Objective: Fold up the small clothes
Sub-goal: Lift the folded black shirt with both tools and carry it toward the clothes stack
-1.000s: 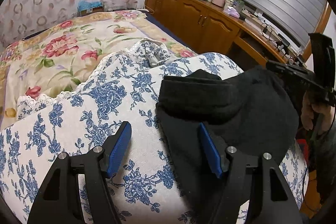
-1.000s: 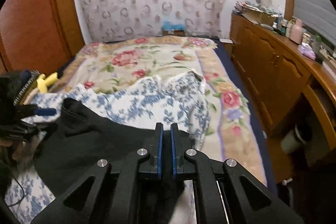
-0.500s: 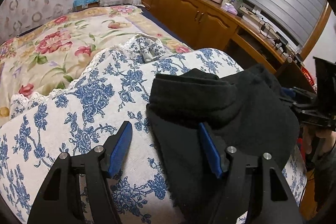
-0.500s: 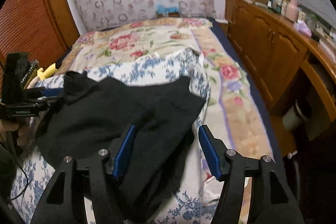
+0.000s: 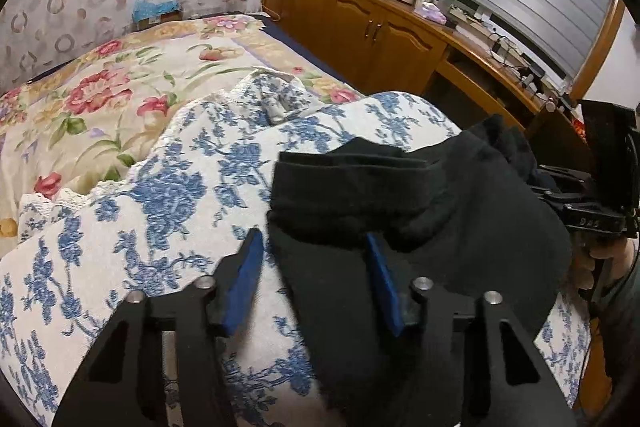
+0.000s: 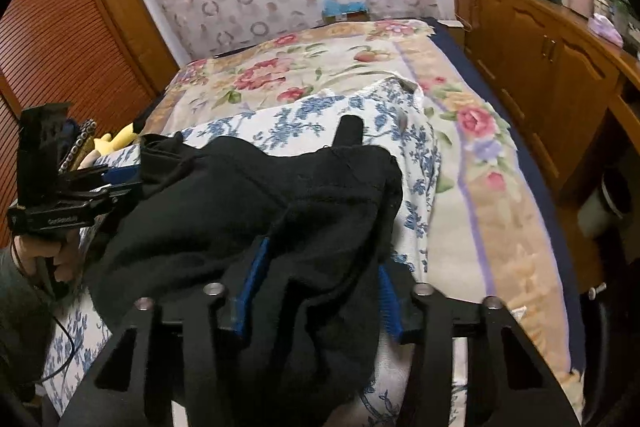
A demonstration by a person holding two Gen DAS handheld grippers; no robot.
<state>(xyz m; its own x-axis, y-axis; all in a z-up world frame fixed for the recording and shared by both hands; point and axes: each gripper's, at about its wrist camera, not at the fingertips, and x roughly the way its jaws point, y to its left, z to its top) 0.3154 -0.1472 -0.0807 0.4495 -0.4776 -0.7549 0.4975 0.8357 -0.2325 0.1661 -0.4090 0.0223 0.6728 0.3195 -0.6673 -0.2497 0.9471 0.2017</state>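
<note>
Left hand-held gripper (image 5: 314, 277): jaws closing, not yet clamped; I see the near left edge of the black garment (image 5: 420, 211) between the blue pads. Garment: bunched, partly folded, lying on the blue-flowered coverlet (image 5: 160, 195) atop the bed (image 5: 100, 87), long axis running left to right between my two hands. Right hand-held gripper (image 6: 318, 283): jaws closing around the garment's right end, cloth between the pads, not clenched. Each hand sits nearest its own end.

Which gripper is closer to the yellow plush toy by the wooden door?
Left. The left gripper sits right beside the yellow plush toy at the bed's far-left edge. The right gripper is across the black garment, closing around its near edge.
</note>
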